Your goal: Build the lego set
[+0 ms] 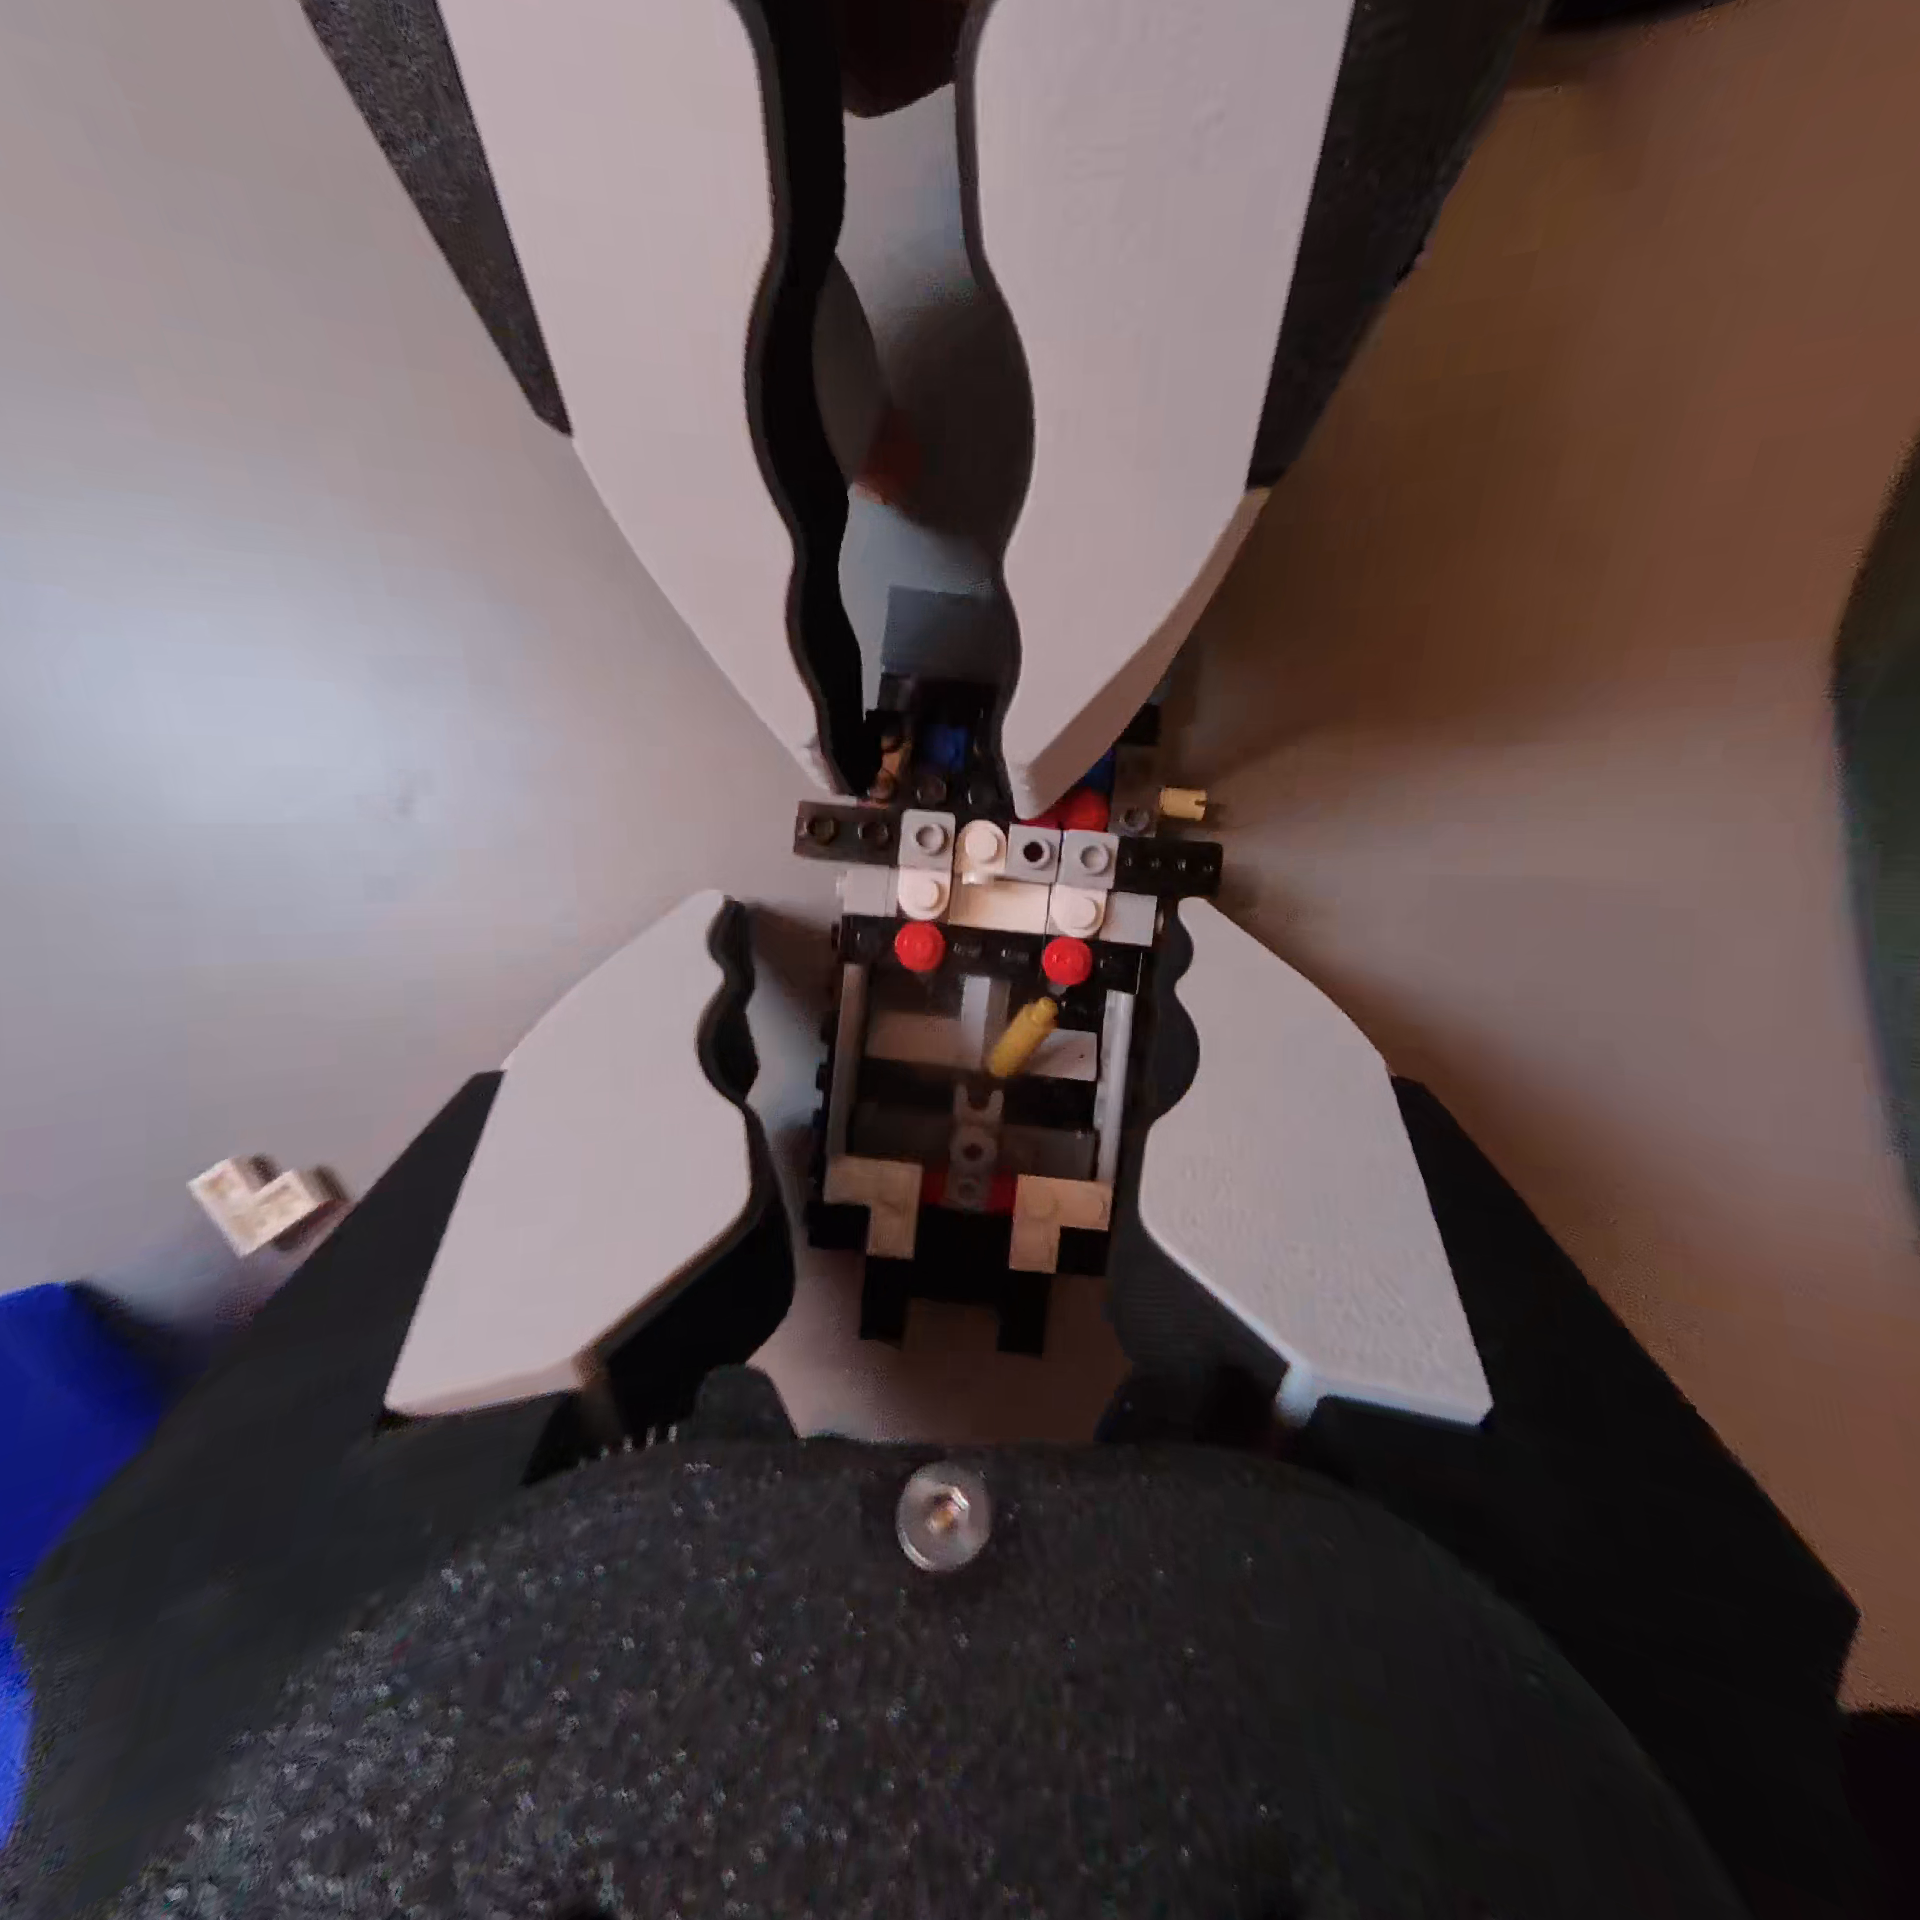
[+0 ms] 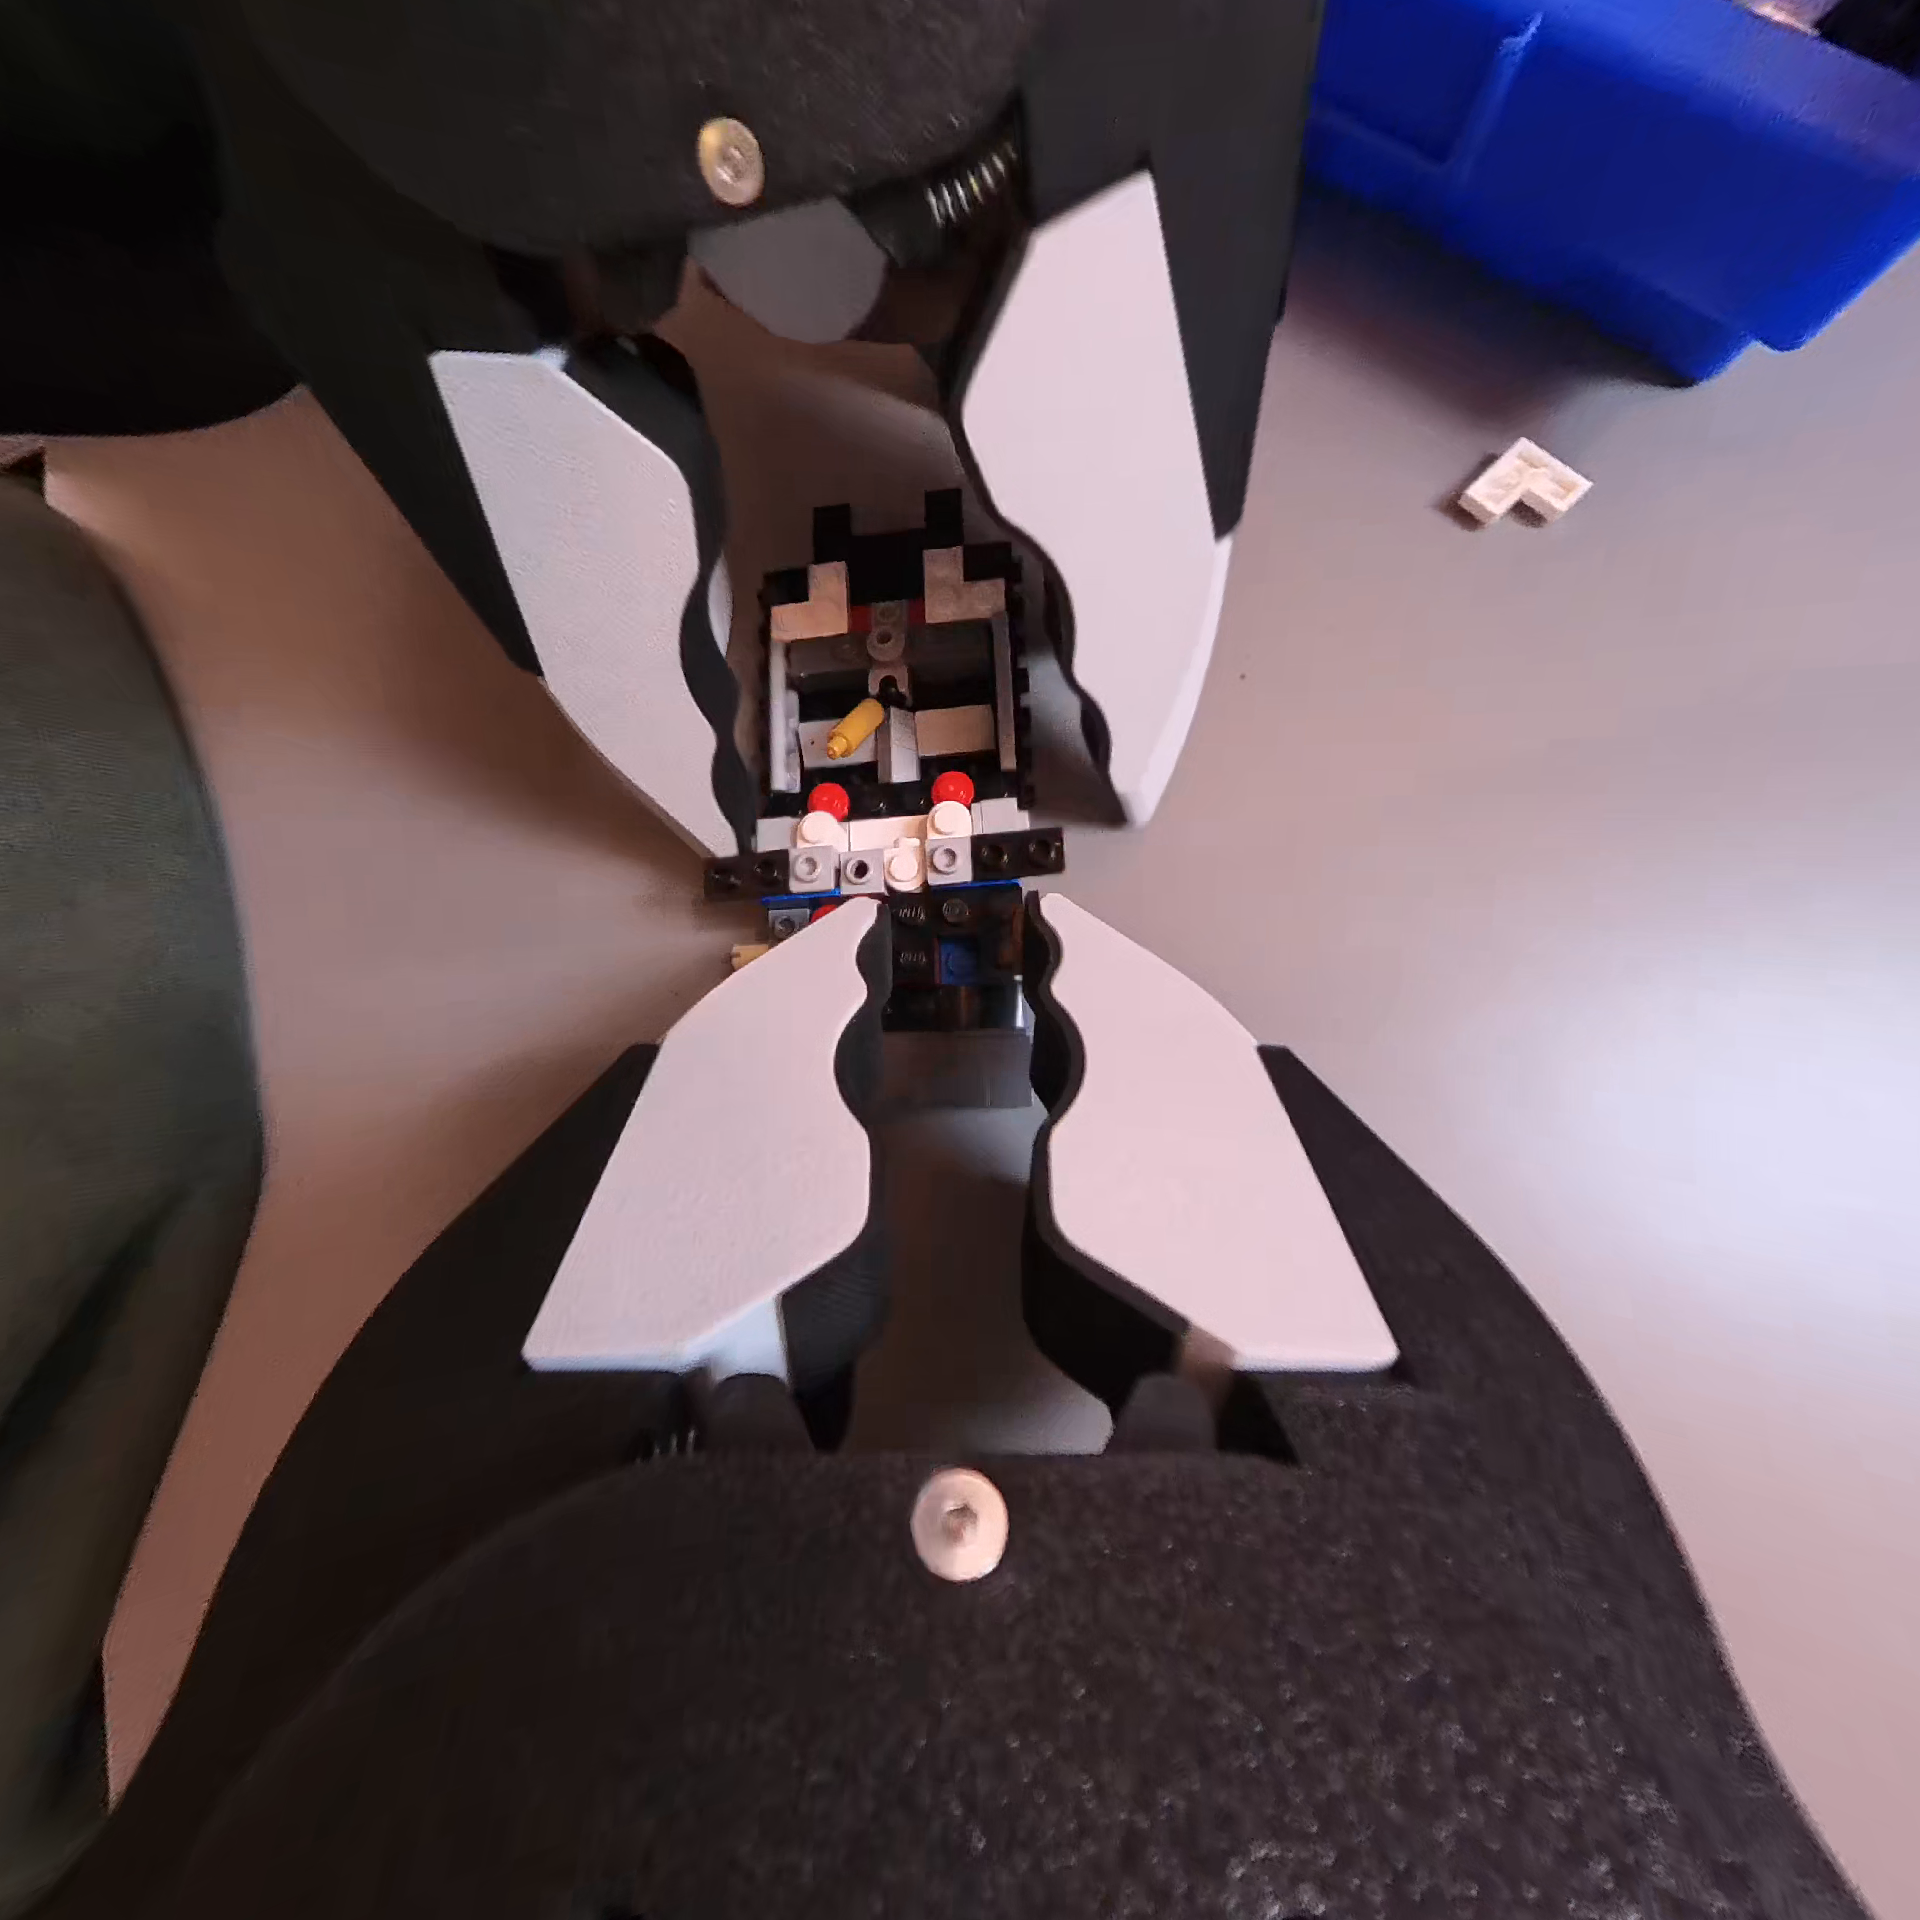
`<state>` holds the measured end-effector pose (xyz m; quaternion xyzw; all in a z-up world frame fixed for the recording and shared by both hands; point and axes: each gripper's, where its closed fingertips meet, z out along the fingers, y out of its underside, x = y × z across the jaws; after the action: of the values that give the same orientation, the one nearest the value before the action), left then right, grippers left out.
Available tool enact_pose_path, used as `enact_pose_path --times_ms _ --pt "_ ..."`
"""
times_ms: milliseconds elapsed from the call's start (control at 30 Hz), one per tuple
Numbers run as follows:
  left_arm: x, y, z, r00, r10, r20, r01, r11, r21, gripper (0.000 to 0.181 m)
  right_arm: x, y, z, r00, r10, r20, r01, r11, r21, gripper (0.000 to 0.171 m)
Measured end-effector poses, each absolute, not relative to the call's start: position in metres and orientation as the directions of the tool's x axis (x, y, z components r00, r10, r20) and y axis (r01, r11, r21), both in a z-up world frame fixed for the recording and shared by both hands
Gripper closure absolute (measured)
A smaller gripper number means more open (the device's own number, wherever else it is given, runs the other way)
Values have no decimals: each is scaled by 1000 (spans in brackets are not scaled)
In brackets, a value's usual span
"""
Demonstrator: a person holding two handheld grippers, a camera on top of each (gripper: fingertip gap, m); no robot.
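Note:
A brick model [image 1: 977, 1091] of black, white and grey pieces, with two red studs and a yellow pin on top, is held above the grey table [image 1: 312, 623]. My left gripper [image 1: 956, 935] is shut on the model's wider black-and-white end, its pads against both sides. My right gripper [image 2: 954, 914] is shut on the narrower dark end, which has a blue piece. The two grippers face each other tip to tip. The right gripper also shows in the left wrist view [image 1: 925, 774], and the left gripper in the right wrist view [image 2: 930, 821]. The model [image 2: 894, 707] spans both.
A loose white L-shaped brick [image 1: 265, 1195] lies on the table, also in the right wrist view [image 2: 1522, 483]. A blue bin [image 2: 1610, 177] stands beyond it. A dark green blurred shape [image 2: 104, 935] fills the opposite side. Left and right tips are no more than a few centimetres apart.

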<state>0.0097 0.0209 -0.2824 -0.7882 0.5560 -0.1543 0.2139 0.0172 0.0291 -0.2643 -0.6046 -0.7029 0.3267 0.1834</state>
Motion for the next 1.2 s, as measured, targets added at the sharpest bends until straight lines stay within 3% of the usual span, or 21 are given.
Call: enact_pose_path --times_ms 100,267,467,600,767,833,933,1100,1200 --pt "12 17 -282 302 -953 21 -812 -269 -518 116 16 29 -264 -181 967 -179 713 3 -702 148" --pt "15 15 -281 307 -951 20 -802 -271 -532 125 19 19 -252 -202 885 -420 664 -192 -723 148" --pt "14 17 -281 311 -950 18 -796 -271 -541 125 20 21 -227 -256 862 -439 562 -237 -793 148" --pt "1 25 -271 338 -941 -26 -782 -265 -564 105 23 40 -206 -246 928 -280 397 -167 -903 148" --pt "7 35 -196 401 -892 209 -398 -374 -838 131 19 42 -175 -184 974 131 173 163 -971 148" --pt "12 39 -173 380 -853 358 -214 -458 -863 141 18 44 -165 -111 954 279 133 292 -947 148" --pt "22 38 -152 266 -787 557 -12 -580 -814 151 16 44 -160 -34 893 449 142 449 -882 147" --pt "33 45 -161 296 -741 602 -17 -635 -773 176 13 44 -159 27 812 583 196 568 -799 147" --pt "-2 77 -163 584 -722 372 -103 -520 -848 176 14 58 -160 85 840 536 237 505 -830 142"
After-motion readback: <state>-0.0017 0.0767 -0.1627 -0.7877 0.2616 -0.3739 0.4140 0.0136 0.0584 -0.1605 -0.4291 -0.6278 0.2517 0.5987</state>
